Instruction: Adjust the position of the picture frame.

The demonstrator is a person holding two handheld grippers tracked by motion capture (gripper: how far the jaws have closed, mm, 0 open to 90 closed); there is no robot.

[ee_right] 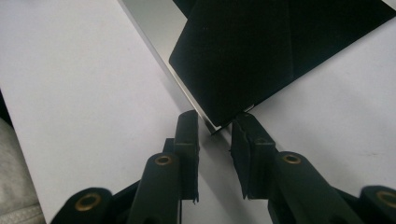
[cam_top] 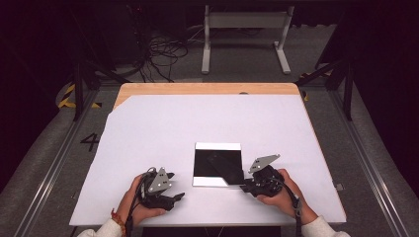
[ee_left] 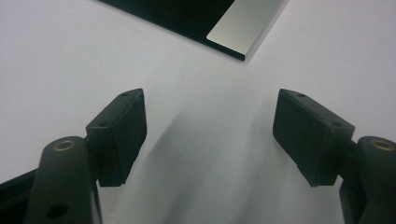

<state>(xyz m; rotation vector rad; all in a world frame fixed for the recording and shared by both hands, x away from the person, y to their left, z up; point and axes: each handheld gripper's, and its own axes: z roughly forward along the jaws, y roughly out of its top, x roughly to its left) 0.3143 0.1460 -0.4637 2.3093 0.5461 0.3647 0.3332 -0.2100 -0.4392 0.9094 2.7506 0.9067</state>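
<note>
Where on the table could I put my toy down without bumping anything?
The white sheet covering the table is bare across its far half, up to the strip of bare wood, and along its left side. It gets crowded near the front edge: the flat black square with silver strips lies there, between the left tool and the right tool.

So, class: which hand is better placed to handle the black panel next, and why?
The right. Its claw has its jaws nearly closed around the near corner of the black panel, while the left claw is open over the bare white tabletop, apart from the panel.
</note>
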